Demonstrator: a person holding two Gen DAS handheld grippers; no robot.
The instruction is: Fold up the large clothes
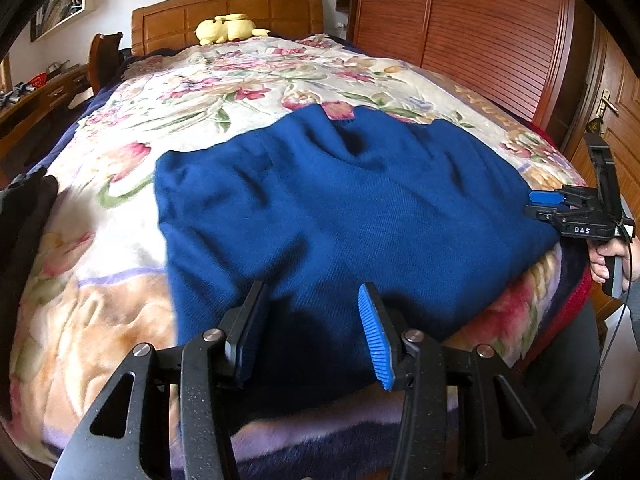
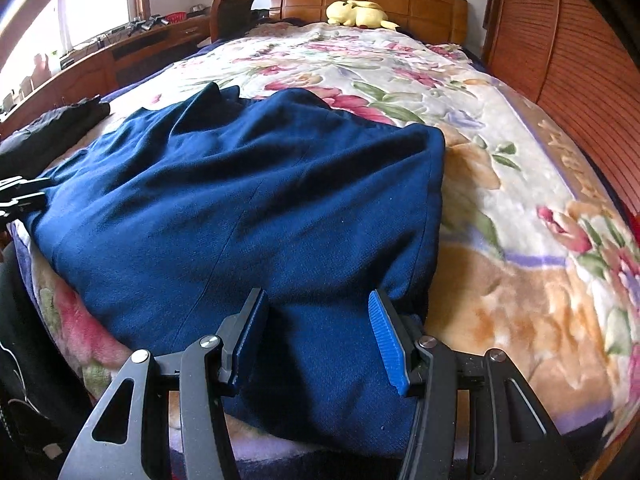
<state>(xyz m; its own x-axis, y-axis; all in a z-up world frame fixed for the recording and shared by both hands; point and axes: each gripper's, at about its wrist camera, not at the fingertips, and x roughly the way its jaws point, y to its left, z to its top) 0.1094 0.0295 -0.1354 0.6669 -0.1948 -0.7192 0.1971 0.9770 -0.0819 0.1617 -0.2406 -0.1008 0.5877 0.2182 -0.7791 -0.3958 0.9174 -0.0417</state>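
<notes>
Blue garment [image 1: 340, 208]: spread rumpled across the near end of the bed [image 1: 224, 80], apparently part-folded, final folds outstanding; left tool [image 1: 312, 320] and right tool [image 2: 316, 322] agape over its near hem, gripping nothing.

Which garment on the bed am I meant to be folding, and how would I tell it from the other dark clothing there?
Start at the bed's floral blanket. At its near end, far from the wooden headboard and the yellow plush toy, lies the large navy-blue knit garment, spread wide under both grippers. The black clothing is bunched at the bed's edge; the blue one is flat, broad and plainly blue.
</notes>
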